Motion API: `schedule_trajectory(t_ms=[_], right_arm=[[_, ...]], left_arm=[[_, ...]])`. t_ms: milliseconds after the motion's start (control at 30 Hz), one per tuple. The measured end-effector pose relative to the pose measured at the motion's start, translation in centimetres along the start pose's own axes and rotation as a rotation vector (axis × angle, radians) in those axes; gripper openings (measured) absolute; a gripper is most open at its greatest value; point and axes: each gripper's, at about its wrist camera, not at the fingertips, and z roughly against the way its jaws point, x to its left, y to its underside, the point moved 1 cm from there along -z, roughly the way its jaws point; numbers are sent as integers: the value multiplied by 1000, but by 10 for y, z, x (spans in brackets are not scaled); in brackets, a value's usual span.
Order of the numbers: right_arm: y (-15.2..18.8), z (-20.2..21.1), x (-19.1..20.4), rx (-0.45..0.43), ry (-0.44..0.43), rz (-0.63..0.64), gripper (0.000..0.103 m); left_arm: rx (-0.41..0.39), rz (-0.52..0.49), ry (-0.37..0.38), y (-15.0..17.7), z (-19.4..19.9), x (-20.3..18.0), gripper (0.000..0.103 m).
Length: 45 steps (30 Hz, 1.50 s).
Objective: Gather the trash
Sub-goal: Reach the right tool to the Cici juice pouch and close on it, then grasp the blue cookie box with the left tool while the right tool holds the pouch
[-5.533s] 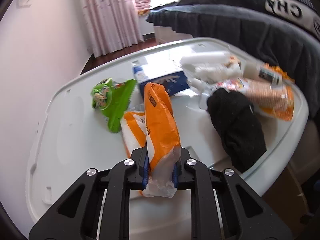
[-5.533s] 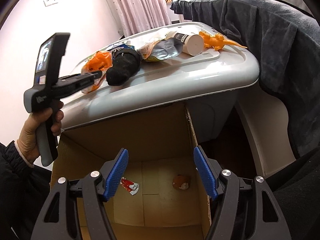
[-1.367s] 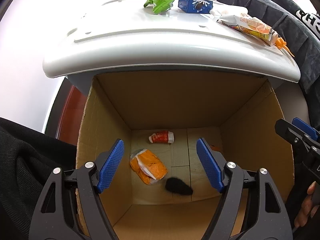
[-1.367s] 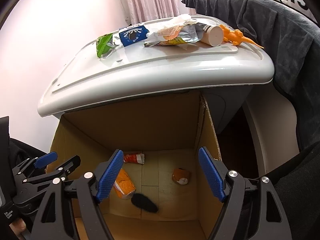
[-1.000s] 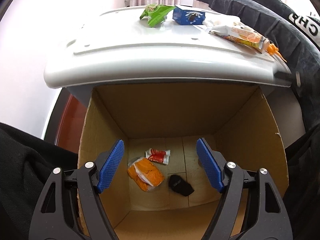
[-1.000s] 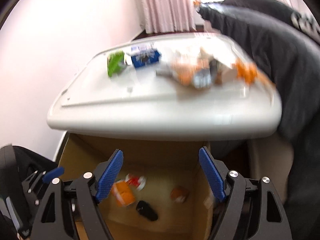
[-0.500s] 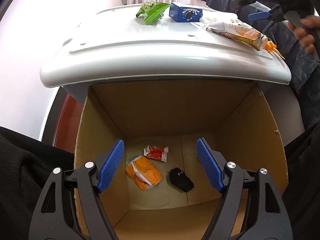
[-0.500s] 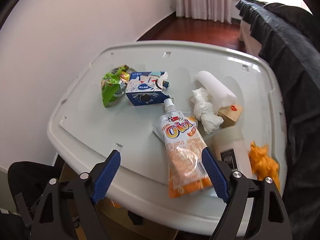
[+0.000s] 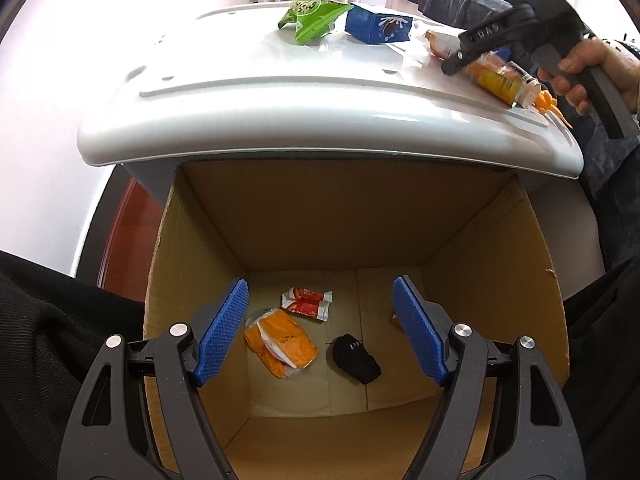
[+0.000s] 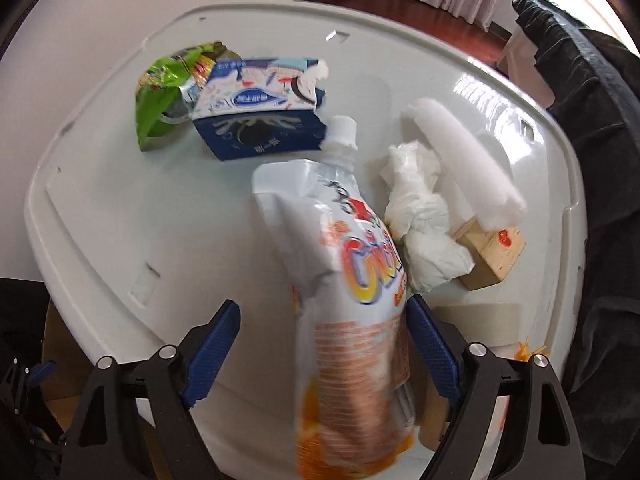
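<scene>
My left gripper [image 9: 320,332] hangs open over the cardboard box [image 9: 480,248], nothing between its fingers. On the box floor lie an orange packet [image 9: 280,340], a red wrapper [image 9: 306,302] and a black item [image 9: 356,358]. My right gripper [image 10: 324,344] points down at the white lid [image 10: 180,220]; its jaws are closing with the orange juice pouch [image 10: 352,300] between them. The left pad stands clear of the pouch. The left wrist view shows the right gripper [image 9: 520,36] in a hand over the pouch [image 9: 496,76].
Also on the lid are a green wrapper [image 10: 164,84], a blue carton [image 10: 260,120], a crumpled tissue [image 10: 420,224], a white roll [image 10: 464,160], a wooden block [image 10: 492,252] and an orange toy [image 9: 548,102]. Dark fabric [image 10: 600,160] borders the right side.
My right gripper has swung from above the box over the lid and come down around the juice pouch. The left gripper stays open over the box.
</scene>
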Motion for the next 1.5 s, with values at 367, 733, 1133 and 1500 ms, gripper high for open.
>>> schedule_trajectory(t_ms=[367, 733, 1133, 1500], right_arm=[[-3, 3, 5, -13, -42, -50, 58], [12, 12, 6, -104, -44, -157, 35], [98, 39, 28, -272, -38, -292, 33], [144, 67, 26, -422, -13, -375, 33]], left_arm=[[0, -11, 4, 0, 1, -3, 73], [-21, -12, 7, 2, 7, -2, 73], [-47, -31, 13, 3, 13, -4, 73], [-82, -195, 82, -53, 35, -21, 73]])
